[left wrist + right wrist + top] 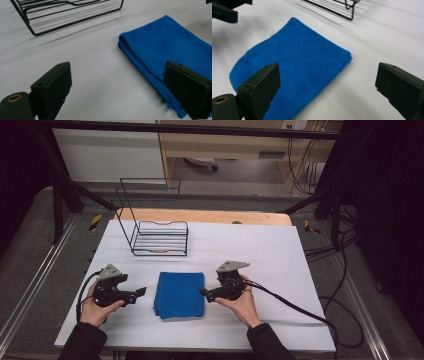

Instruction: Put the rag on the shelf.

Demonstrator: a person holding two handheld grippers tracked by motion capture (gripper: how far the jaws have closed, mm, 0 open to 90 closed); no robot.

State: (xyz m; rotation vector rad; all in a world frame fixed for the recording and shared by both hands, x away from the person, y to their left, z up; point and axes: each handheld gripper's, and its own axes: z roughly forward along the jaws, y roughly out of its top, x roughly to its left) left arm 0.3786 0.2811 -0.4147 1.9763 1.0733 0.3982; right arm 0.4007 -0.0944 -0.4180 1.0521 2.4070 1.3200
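Nearest, left hand-held gripper (141, 292): held low over the tabletop (280, 270) at the left, jaws spread wide with nothing between them, tips pointing right toward the cloth and stopping just short of its left edge.
Right hand-held gripper (203, 292): held at the right, jaws also spread wide and empty, tips pointing left and sitting at the cloth's right edge; whether they touch it I cannot tell.
Blue cloth (179, 294): folded into a thick, nearly square pad, lying flat on the white tabletop between the two grippers, toward the near middle.
Cloth's long axis: slightly longer near-to-far, running from the person toward the rack; the far edge is straight, the near end a little uneven.
Fold: in the left gripper view the rounded, layered fold (140, 62) faces that gripper.
Wire rack (159, 236): black, standing farther back and to the left, well apart from the cloth, its tall back frame rising on the left.
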